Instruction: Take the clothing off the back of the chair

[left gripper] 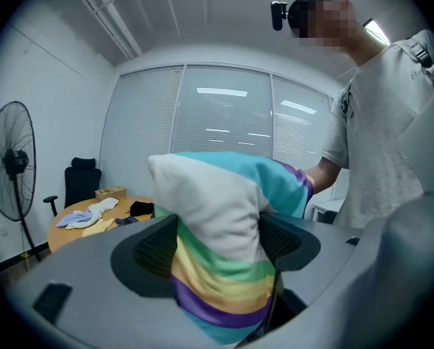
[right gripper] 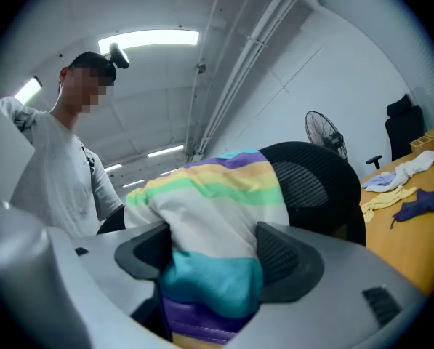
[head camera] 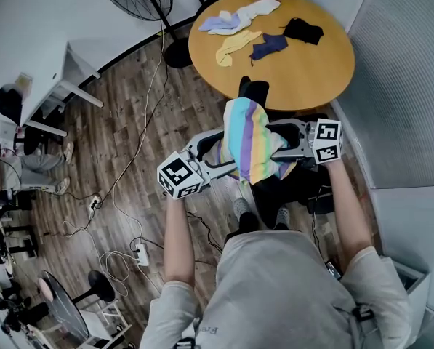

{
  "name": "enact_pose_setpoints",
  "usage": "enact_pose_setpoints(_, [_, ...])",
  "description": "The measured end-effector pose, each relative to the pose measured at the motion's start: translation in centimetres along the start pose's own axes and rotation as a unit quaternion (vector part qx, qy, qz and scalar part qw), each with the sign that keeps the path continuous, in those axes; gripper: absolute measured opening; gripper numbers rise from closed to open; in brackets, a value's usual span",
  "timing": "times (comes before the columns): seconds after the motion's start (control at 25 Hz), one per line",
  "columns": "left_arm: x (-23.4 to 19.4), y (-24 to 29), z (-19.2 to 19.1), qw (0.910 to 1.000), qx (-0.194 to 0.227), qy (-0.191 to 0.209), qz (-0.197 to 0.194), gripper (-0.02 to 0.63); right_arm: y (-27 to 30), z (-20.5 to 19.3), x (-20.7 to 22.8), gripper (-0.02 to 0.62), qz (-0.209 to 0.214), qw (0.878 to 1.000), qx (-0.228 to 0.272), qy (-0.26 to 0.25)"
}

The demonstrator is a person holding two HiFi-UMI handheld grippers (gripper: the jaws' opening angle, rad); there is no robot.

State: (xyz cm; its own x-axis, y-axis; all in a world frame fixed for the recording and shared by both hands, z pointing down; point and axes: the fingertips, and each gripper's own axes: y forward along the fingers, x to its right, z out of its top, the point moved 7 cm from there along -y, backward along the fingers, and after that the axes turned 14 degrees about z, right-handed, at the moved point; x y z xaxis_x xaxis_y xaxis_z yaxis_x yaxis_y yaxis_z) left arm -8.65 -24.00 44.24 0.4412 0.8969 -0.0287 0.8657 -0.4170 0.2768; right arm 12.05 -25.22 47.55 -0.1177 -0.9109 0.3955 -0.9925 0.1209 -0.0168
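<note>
Head view: one striped garment (head camera: 247,140) between left tongs (head camera: 215,151) and right tongs (head camera: 286,142); beyond them, one round bench (head camera: 304,78) with five cloths (head camera: 235,43).
Left gripper view: two jaws clamping the garment.
Right gripper view: two jaws clamping it; one chair (right gripper: 315,180) just beyond, against the garment.

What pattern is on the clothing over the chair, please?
Multicoloured pastel stripes on the clothing, clearest in the head view.

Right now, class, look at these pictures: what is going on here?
A person holds a gripper in each hand. The left gripper and the right gripper are both shut on a rainbow-striped garment, one from each side. The garment lies draped over the black chair back, not yet lifted off.
</note>
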Motion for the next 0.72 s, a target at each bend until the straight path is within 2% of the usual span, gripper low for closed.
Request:
enact_pose_setpoints(0.24, [0.20, 0.06, 0.24, 0.9996, 0.007, 0.009, 0.027, 0.353, 0.15, -0.23, -0.18, 0.329, -0.013, 1.000, 0.016, 0.014])
enact_pose_setpoints(0.72, [0.82, -0.05, 0.47, 0.9963, 0.034, -0.003, 0.080, 0.279, 0.16, -0.86, -0.89, 0.265, -0.041, 0.997, 0.066, 0.029])
